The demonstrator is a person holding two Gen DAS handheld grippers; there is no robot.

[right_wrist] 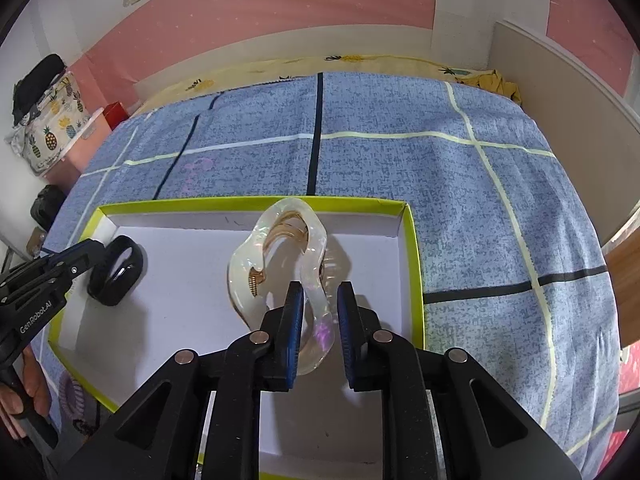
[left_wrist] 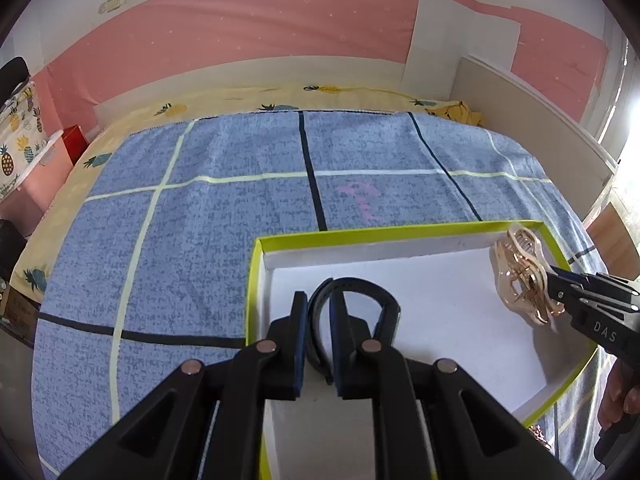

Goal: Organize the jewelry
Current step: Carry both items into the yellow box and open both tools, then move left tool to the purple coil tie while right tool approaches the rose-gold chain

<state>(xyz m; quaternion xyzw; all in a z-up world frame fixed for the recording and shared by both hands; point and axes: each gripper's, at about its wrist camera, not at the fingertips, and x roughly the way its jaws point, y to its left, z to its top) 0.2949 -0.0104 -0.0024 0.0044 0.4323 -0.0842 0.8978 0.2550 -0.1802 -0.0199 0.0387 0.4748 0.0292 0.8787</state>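
Observation:
A shallow white box with a lime-green rim (left_wrist: 256, 280) (right_wrist: 412, 248) lies on the blue plaid bedspread. My left gripper (left_wrist: 319, 308) is inside its left part, with a black band bracelet (left_wrist: 360, 300) (right_wrist: 116, 276) between its pads; the jaws stand narrowly apart around the band, which rests on the box floor. My right gripper (right_wrist: 318, 300) is over the box's right part, with a clear iridescent hair claw with gold teeth (right_wrist: 280, 264) (left_wrist: 520, 276) between its fingers. A gap shows beside the right pad.
The box sits on a bed against a pink wall. A purple coil hair tie (right_wrist: 72, 396) and a dark chain lie on the bedspread outside the box's near-left corner. A pink stand with a pineapple-print bag (right_wrist: 52, 136) is at the far left.

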